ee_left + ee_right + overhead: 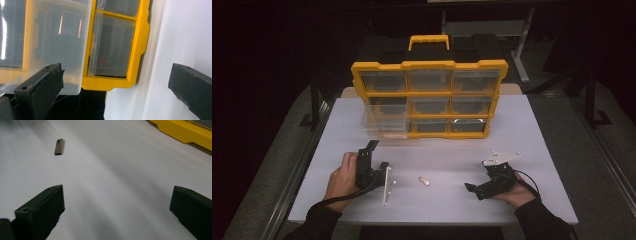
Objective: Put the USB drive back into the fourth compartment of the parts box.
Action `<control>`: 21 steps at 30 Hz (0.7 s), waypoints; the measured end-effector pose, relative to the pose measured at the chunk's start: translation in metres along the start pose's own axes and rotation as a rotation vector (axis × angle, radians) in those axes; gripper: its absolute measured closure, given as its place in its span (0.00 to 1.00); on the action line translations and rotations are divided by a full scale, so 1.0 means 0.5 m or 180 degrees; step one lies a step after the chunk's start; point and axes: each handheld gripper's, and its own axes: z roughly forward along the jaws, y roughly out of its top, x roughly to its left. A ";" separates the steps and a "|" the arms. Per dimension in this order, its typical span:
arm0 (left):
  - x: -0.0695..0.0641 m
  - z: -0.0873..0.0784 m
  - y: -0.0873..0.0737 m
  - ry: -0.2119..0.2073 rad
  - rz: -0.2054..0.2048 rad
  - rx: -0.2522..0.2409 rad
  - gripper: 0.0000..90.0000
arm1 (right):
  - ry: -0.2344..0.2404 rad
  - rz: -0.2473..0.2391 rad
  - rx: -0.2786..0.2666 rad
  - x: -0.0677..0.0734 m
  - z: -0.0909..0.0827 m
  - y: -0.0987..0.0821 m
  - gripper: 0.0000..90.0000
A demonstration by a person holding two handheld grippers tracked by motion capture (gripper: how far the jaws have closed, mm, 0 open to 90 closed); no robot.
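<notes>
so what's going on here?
A person holds a gripper in each hand at a white table. Both are open and hold nothing. A small metal piece lies between them; the right gripper faces it. The left gripper faces the yellow organizer, whose lower-left drawer is pulled out.

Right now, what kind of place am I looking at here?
Probably a workshop or lab bench: a yellow plastic parts organiser with clear drawers stands on a white table, a small metal piece lies in front, and dark stands surround it.
</notes>
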 end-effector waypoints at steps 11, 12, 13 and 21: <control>0.004 0.004 -0.005 -0.0149 -0.0361 -0.0067 0.00 | -0.0001 -0.0005 0.0007 0.000 0.002 0.000 0.00; 0.005 0.003 -0.005 -0.0161 -0.0392 -0.0062 0.00 | 0.0000 -0.0007 0.0006 0.000 0.001 0.000 0.00; 0.005 0.004 -0.006 -0.0178 -0.0430 -0.0073 0.00 | 0.0004 -0.0005 0.0005 0.001 0.001 0.000 0.00; 0.009 0.004 -0.008 -0.0267 -0.0591 -0.0074 0.00 | 0.0003 -0.0012 0.0010 0.001 0.002 0.000 0.00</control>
